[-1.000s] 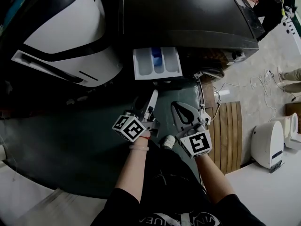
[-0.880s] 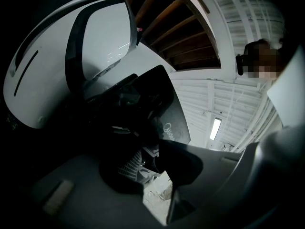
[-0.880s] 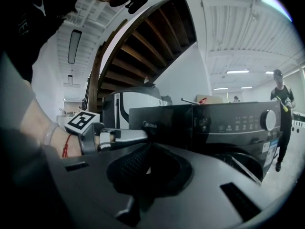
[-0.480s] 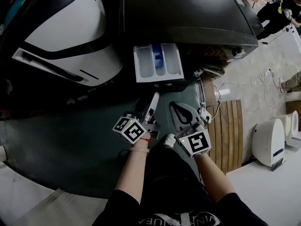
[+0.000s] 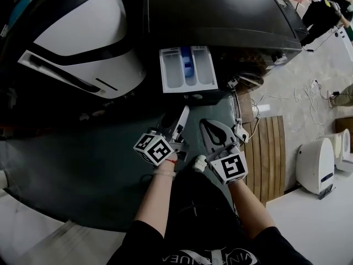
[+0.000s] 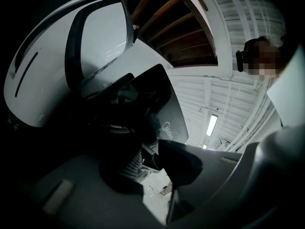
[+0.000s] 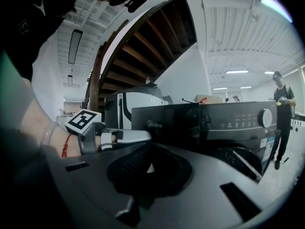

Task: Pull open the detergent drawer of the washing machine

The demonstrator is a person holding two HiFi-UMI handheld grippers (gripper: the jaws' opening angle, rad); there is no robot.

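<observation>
The black washing machine [image 5: 220,15] fills the top of the head view. Its white detergent drawer [image 5: 186,68] stands pulled out of the front, with a blue insert in the middle compartment. My left gripper [image 5: 185,111] hangs short of the drawer and apart from it, its jaws a little open with nothing between them. To its right, my right gripper [image 5: 206,123] is also clear of the drawer, its tips meeting on nothing. In the right gripper view, the left gripper [image 7: 136,136] shows before the machine's front [image 7: 228,123].
A white machine [image 5: 83,37] stands left of the black one. To the right are a wooden slatted board [image 5: 270,153], loose cables [image 5: 298,98] and a white appliance [image 5: 314,167]. A person [image 5: 322,10] stands at the far right, beyond the machine.
The drawer stands out all along. Both grippers hold nearly the same places short of it; the head view has shifted slightly.
</observation>
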